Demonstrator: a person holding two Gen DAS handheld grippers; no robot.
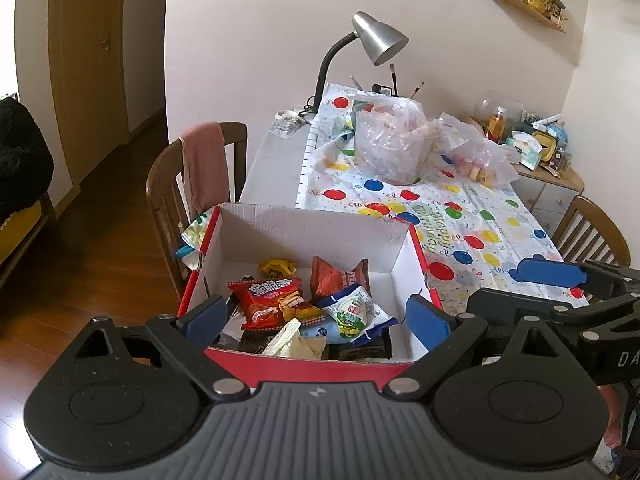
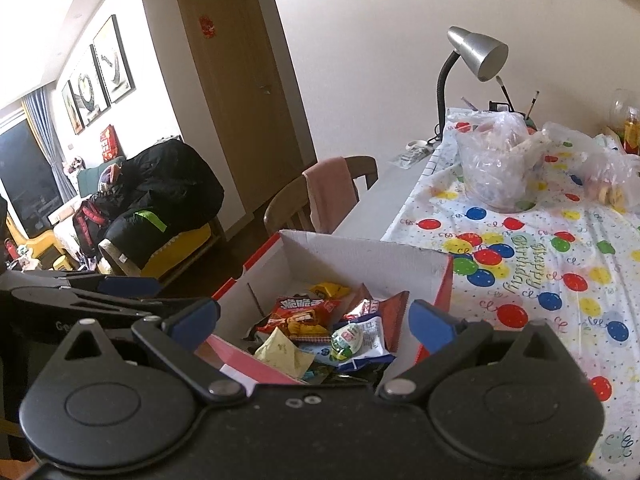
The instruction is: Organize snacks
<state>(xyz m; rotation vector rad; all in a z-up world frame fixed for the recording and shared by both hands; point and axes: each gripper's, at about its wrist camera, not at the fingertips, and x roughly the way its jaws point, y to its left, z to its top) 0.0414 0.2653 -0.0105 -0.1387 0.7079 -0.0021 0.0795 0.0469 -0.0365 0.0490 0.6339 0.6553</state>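
A red-and-white cardboard box (image 1: 308, 236) sits at the table's near left corner and holds several snack packets: a red packet (image 1: 266, 298), a brown one (image 1: 336, 278), a yellow one (image 1: 276, 267), a green-and-white one (image 1: 352, 312). My left gripper (image 1: 314, 318) is open and empty, hovering over the box's near edge. My right gripper (image 2: 314, 322) is open and empty over the same box (image 2: 360, 254), just right of the left one. The right gripper's fingers (image 1: 550, 272) show at the right of the left wrist view.
The table carries a balloon-print cloth (image 1: 460, 216), two clear plastic bags (image 1: 392, 140) of snacks, and a silver desk lamp (image 1: 376, 38). A wooden chair (image 1: 192, 184) with a pink cloth stands left of the box. Another chair (image 1: 592, 232) is at right.
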